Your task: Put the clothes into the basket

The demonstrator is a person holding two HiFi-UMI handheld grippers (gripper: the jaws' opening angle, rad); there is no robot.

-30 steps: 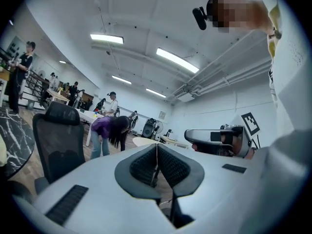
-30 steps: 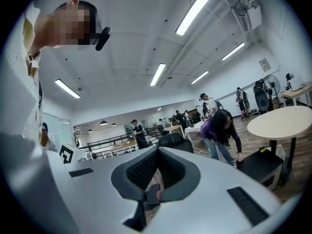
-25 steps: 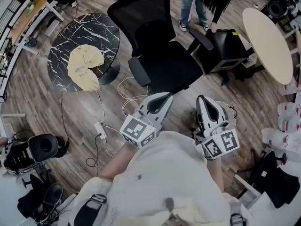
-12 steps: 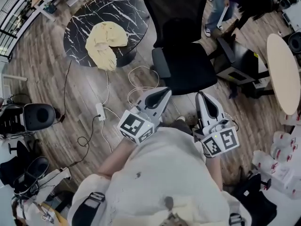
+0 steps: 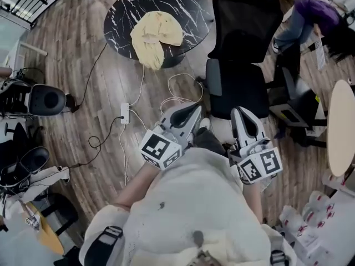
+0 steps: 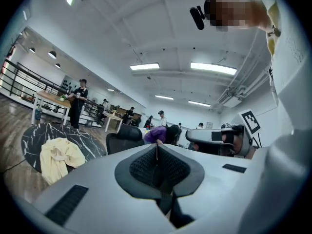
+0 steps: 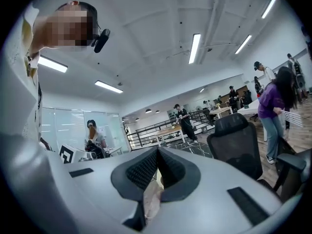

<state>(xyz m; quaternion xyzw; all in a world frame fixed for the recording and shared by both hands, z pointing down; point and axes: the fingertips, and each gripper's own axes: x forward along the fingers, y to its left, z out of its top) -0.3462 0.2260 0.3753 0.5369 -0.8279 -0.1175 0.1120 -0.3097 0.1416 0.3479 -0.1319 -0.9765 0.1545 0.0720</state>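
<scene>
A yellow garment (image 5: 152,35) lies crumpled on the round black marble table (image 5: 125,7) at the top of the head view, hanging over the table's near edge. In the left gripper view the garment (image 6: 58,157) shows at lower left on that table (image 6: 29,135). My left gripper (image 5: 191,111) and right gripper (image 5: 239,115) are held side by side close to my body, pointing level, well short of the table. Both are shut with nothing between the pads, as the left gripper view (image 6: 156,147) and the right gripper view (image 7: 157,152) show.
A black office chair (image 5: 238,65) stands just ahead of the grippers, right of the table. Cables and a power strip (image 5: 125,113) lie on the wood floor. A person in purple (image 5: 310,15) bends at upper right. A beige round table (image 5: 341,126) is at the right edge.
The head view has swung: table and yellow garment have shifted from the upper left toward the top middle, the chair to the right. Both grippers hold their pose before my body, still shut.
</scene>
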